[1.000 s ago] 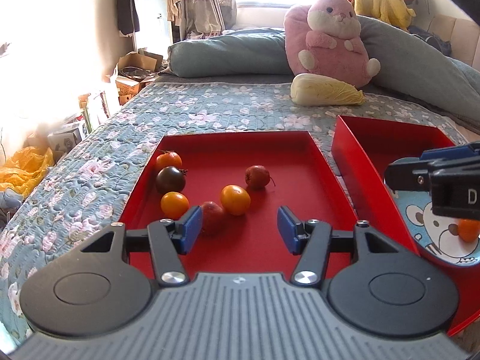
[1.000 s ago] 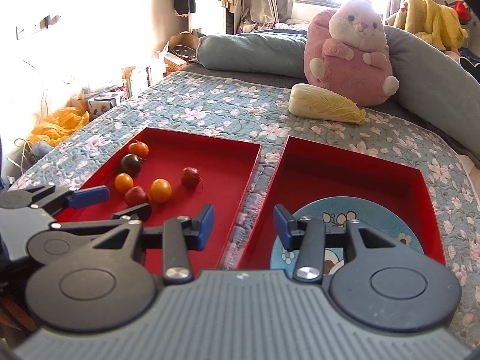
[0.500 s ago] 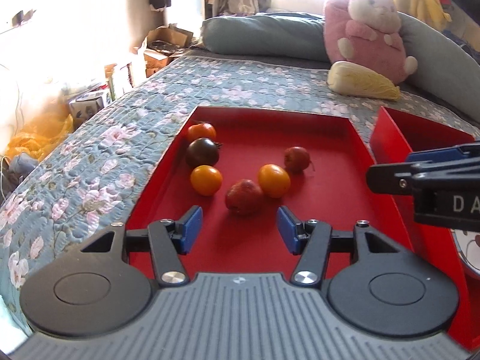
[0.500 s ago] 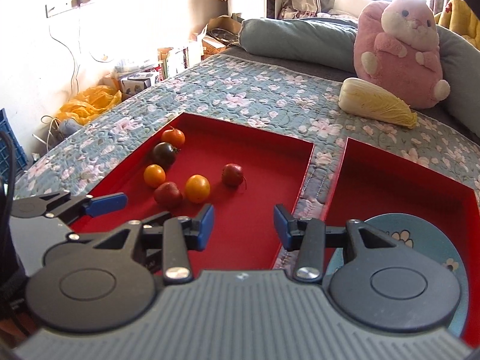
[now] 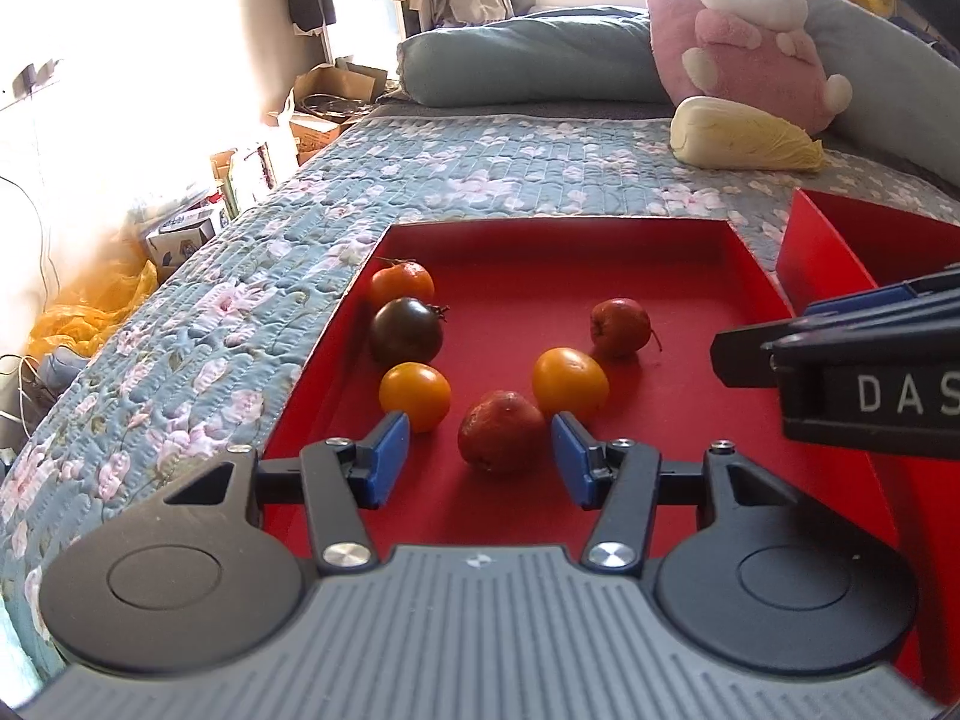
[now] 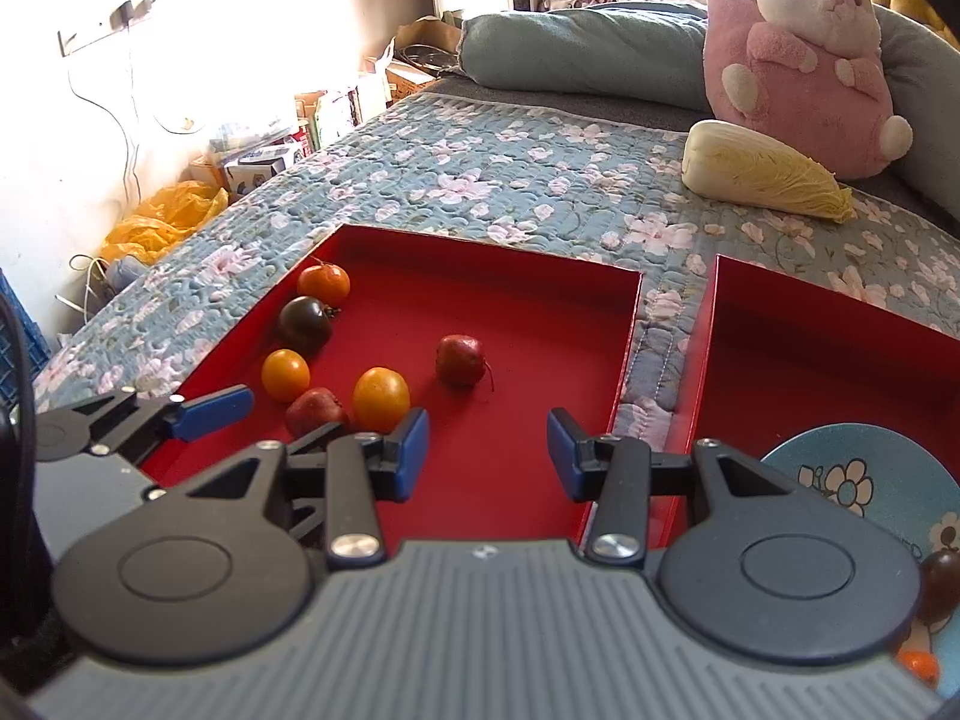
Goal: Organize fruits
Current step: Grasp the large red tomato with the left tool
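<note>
A dull red, slightly wrinkled round fruit is sitting near the front of a shallow red rectangular tray, and it is lying straight ahead of the left gripper, just beyond and between its two blue-padded fingertips, which are standing released and wide apart with nothing between them; this lining-up suggests that fruit is being approached for a grasp. Around it five more small fruits are resting loose on the tray floor: a glossy orange-yellow round one just behind it to the right, a second orange-yellow one beside the left blue pad, a dark purple-brown tomato-like one and an orange one with a stem along the left wall, and a red one with a thin stalk farther back. The right gripper is hovering over the same tray's front right area, its jaws also released and empty. To its right, a second red tray is holding a pale blue cartoon-printed plate with a dark fruit and an orange fruit already on it, so the plate appears to be where sorted fruit is being gathered. Both trays are lying on a blue floral quilted bedspread, with a pale napa cabbage and a pink plush hamster toy farther back by the pillows.
</note>
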### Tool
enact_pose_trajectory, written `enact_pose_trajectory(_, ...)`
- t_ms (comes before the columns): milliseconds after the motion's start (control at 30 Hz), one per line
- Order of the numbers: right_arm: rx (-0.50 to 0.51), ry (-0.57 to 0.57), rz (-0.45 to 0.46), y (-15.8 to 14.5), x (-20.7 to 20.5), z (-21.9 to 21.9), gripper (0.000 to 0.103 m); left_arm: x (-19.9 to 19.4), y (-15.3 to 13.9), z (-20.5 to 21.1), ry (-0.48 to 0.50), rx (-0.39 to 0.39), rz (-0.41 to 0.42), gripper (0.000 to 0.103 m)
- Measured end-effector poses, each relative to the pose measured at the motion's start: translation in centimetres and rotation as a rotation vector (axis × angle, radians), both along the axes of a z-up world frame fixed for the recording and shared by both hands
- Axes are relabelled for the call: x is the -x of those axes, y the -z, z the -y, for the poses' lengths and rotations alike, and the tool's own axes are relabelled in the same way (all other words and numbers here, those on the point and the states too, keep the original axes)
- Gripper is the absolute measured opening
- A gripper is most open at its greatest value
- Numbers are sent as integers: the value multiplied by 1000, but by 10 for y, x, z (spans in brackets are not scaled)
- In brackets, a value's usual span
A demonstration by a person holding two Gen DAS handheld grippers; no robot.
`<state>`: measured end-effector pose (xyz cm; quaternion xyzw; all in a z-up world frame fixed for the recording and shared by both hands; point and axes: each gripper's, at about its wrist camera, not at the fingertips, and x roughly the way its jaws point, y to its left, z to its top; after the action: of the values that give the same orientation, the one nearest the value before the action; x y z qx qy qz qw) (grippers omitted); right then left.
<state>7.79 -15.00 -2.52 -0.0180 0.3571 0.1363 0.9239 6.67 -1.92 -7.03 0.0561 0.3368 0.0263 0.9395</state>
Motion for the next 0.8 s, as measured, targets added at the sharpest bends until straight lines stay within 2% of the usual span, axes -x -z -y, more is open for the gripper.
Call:
enact_pose_trajectory(300,-3,-11,-13,7,-30,-14,47,-7,-2,-5,-59,0,9,60)
enact_pose_trajectory(800,80,-58,-104,30,-79,-41,46,-26,6,-7,-65,68,-98,61)
